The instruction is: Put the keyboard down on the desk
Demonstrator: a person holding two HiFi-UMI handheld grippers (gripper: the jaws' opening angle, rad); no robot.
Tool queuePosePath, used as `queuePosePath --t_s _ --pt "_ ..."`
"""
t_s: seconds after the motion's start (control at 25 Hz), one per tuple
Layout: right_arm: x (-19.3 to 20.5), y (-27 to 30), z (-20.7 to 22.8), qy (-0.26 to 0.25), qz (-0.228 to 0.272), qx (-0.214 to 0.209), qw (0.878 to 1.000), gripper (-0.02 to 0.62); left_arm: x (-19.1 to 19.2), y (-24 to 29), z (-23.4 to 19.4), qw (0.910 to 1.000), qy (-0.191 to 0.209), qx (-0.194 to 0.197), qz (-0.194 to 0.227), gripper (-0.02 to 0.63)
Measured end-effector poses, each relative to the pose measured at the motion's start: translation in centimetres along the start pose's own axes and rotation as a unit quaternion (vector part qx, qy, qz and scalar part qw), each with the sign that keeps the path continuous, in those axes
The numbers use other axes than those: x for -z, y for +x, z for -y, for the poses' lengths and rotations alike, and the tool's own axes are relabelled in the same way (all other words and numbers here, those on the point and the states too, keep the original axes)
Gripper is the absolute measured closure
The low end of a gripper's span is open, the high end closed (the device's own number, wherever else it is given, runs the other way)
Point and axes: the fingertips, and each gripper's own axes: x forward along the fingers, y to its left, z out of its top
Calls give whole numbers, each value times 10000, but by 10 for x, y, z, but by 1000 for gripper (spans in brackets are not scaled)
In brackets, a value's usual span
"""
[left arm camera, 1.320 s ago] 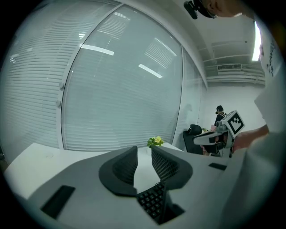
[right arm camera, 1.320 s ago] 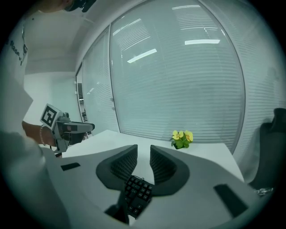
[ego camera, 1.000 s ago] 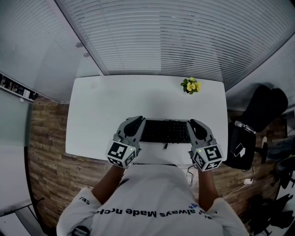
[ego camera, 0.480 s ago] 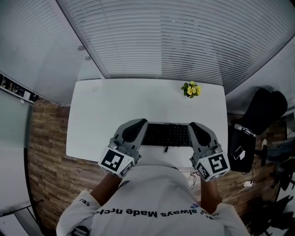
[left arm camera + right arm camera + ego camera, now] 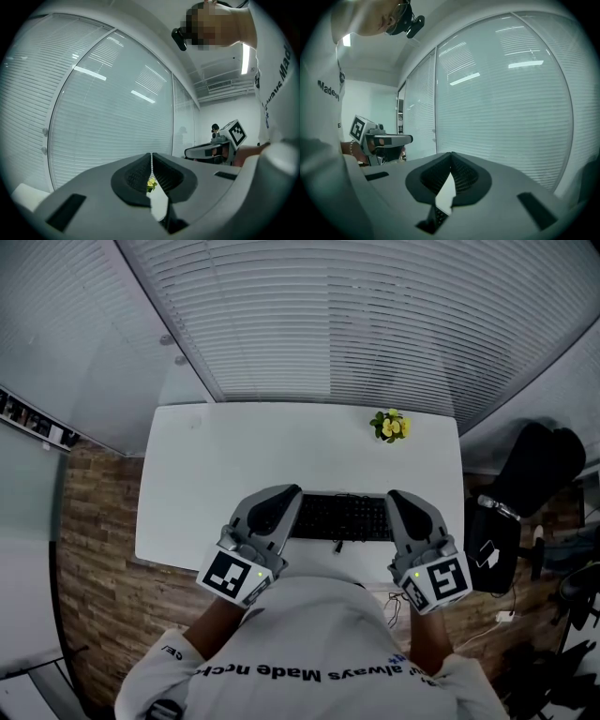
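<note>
The black keyboard (image 5: 341, 517) lies flat on the white desk (image 5: 234, 456), near its front edge. My left gripper (image 5: 289, 495) hovers over the keyboard's left end and my right gripper (image 5: 394, 495) over its right end. Both are shut, fingertips touching, with nothing between them. In the left gripper view the left gripper (image 5: 151, 157) points level toward the blinds. In the right gripper view the right gripper (image 5: 451, 155) has just closed on nothing, and a strip of the keyboard (image 5: 436, 216) shows below its jaws.
A small pot of yellow flowers (image 5: 390, 425) stands at the desk's far right corner. Window blinds (image 5: 356, 324) run behind the desk. A black chair (image 5: 536, 465) and a dark bag (image 5: 489, 545) sit to the right, and cables lie on the floor.
Both grippers have risen toward the head camera and look larger. The keyboard has stayed on the desk between them.
</note>
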Motion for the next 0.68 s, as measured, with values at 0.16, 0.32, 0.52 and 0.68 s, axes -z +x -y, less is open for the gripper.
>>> queuePosePath --t_s 0.16,0.32,0.52,0.68 --pt "-1 2 3 -22 -27 20 10000 586 1 3 -2 10000 59 -8 -12 575" --pt "-1 3 5 -25 -55 18 10000 586 1 4 -3 10000 63 -20 -44 575" --pt "-2 4 8 -19 -38 13 10000 586 -1 8 -3 10000 58 -6 41 575" --pt "-2 3 9 -40 -47 2 10000 586 5 10 -1 9999 -17 -24 -128 575"
